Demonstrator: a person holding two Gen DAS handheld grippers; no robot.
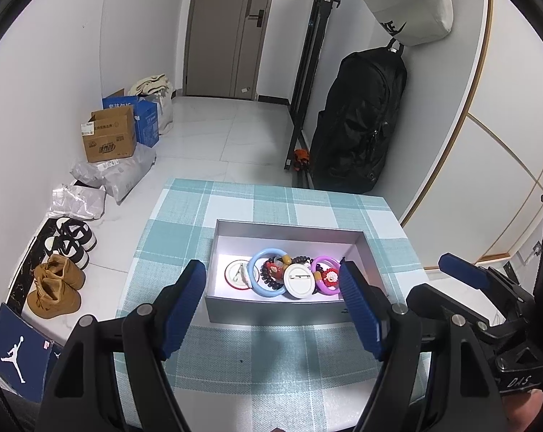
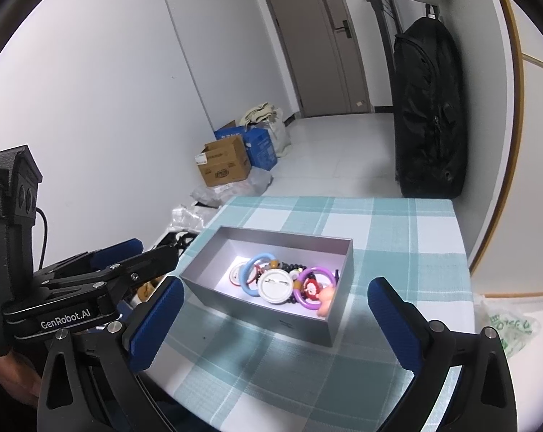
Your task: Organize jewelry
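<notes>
"GenRobot.AI" is printed on the left claw (image 2: 134,262); "DAS" is on the right claw (image 1: 462,273).

Teal-and-white checked tablecloth (image 1: 185,223), grey box (image 1: 271,311)

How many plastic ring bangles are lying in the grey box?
2. The blue bangle lies left of the middle, the purple bangle at the right end, a white round badge between them. More may hide under the pile.
</notes>
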